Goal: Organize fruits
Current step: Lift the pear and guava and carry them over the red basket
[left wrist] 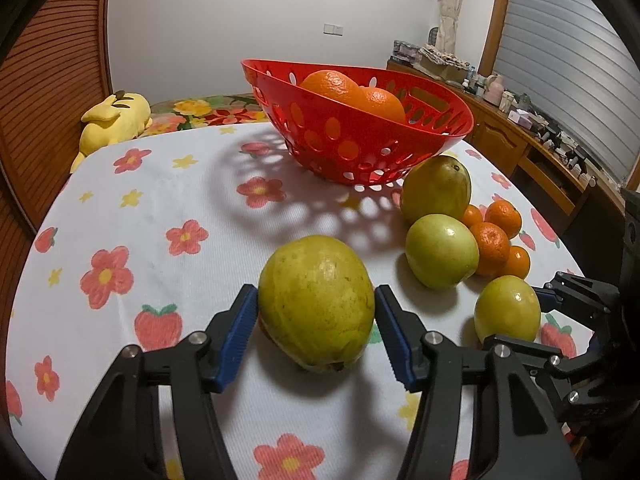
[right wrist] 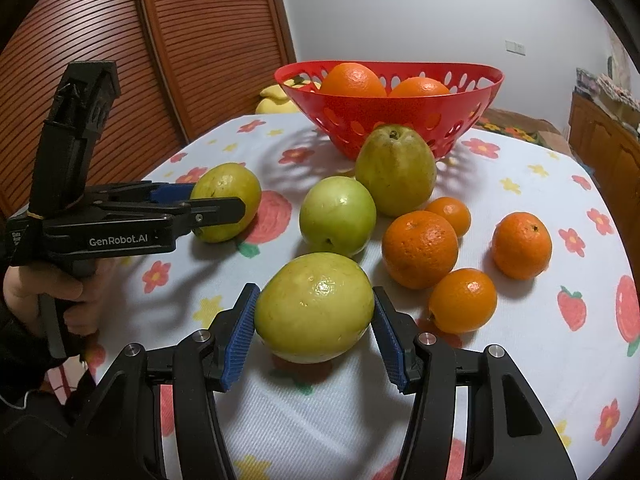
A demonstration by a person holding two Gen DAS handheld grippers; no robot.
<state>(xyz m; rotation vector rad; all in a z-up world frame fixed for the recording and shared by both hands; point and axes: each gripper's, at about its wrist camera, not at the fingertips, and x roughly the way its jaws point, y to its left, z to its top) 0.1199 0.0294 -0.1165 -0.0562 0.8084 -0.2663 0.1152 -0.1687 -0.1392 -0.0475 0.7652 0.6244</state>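
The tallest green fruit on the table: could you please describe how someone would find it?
Start at the red basket holding two oranges. Directly in front of it, nearly touching, stands the pear-shaped green fruit. Unlike its rounder green neighbours, it stands upright, tapers upward, and no gripper surrounds it.

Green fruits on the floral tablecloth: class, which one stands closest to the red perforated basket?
The tall pear-shaped green fruit, standing upright right in front of the red perforated basket. The other three green fruits lie nearer the grippers.
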